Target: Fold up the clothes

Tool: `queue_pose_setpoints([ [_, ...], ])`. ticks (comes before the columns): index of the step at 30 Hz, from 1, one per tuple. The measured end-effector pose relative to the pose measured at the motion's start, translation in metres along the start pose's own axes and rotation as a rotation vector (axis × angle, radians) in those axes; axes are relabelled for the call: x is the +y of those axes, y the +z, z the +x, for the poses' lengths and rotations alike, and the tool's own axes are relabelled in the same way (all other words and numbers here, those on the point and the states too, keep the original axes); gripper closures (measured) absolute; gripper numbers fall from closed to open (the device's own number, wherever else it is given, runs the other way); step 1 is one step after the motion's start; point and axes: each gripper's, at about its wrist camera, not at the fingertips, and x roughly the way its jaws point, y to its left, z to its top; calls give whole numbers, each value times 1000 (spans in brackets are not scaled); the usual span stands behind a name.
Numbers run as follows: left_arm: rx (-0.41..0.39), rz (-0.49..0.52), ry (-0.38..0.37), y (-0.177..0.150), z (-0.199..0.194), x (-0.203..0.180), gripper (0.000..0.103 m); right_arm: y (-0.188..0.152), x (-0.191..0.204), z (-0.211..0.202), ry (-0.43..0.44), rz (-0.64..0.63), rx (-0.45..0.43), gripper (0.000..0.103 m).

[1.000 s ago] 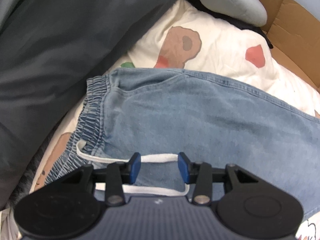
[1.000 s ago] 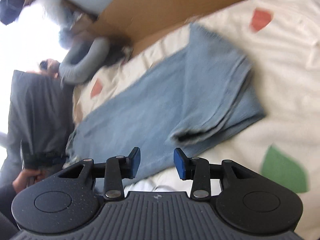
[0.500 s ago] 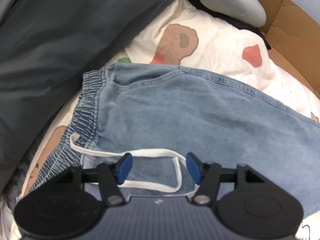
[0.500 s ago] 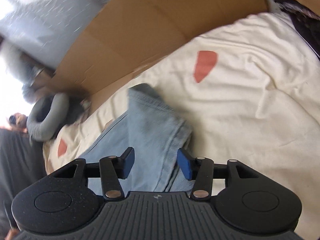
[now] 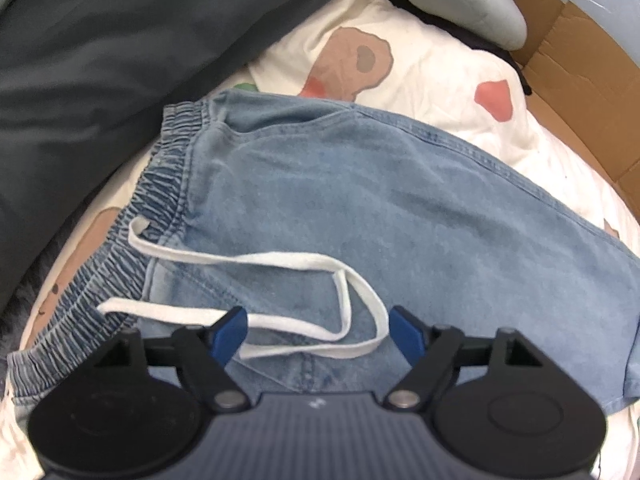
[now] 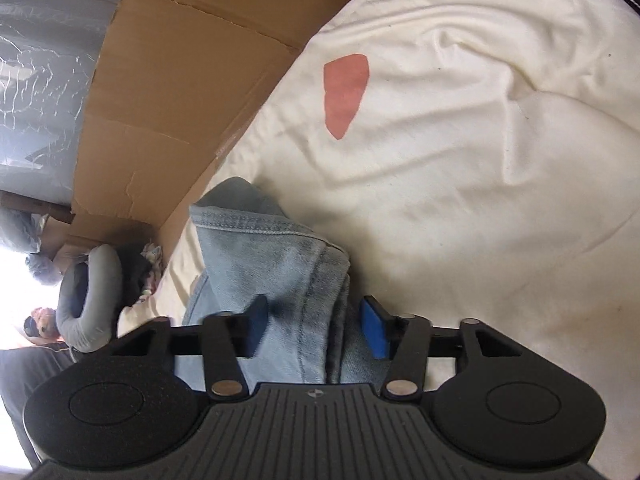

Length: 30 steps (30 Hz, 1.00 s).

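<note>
1. The left gripper (image 5: 316, 332) points steeply down at the waist end of a pair of light blue denim shorts (image 5: 360, 200). Its blue pads stand wide apart, and the jaws have just been opening; nothing is pinched between them.
2. A white drawstring (image 5: 280, 264) lies in loose loops across the denim directly between and ahead of those jaws, running from the gathered elastic waistband (image 5: 160, 200) at the left.
3. The right gripper (image 6: 316, 326) sits at the opposite end of the shorts, straddling the stacked leg hems (image 6: 280, 248). Its jaws have just been closing, with the folded denim between them; the near pad seems to touch the cloth, but a gap shows by the other, so no firm pinch yet.
4. The shorts lie flat on a cream bedsheet (image 6: 460, 140) printed with red and brown shapes. A dark grey duvet (image 5: 100, 60) borders the waistband side, and flattened cardboard (image 6: 180, 80) borders the far side.
5. Judged step: gripping both ends to fold the shorts across their middle.
6. To do it well, the right pads should catch every hem layer, not just the top one. The left should take the waistband itself, not the loose drawstring, which would slide free and leave the cloth behind.
</note>
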Motion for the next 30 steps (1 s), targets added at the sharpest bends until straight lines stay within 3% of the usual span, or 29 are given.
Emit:
queue_pose_setpoints([
  [2, 2, -3, 4, 0, 2, 0, 22, 3, 1, 0, 17, -1, 10, 83],
  [7, -1, -2, -5, 3, 6, -3, 22, 17, 10, -10, 36, -47, 27, 98],
  [17, -4, 13, 8, 5, 17, -14, 22, 59, 40, -40, -122, -310, 23, 101],
  [24, -18, 24, 30, 10, 22, -15, 22, 100, 52, -47, -308, -488, 1, 101],
  [30, -21, 33, 74, 17, 34, -13, 22, 133, 59, -31, -479, -619, -72, 101],
])
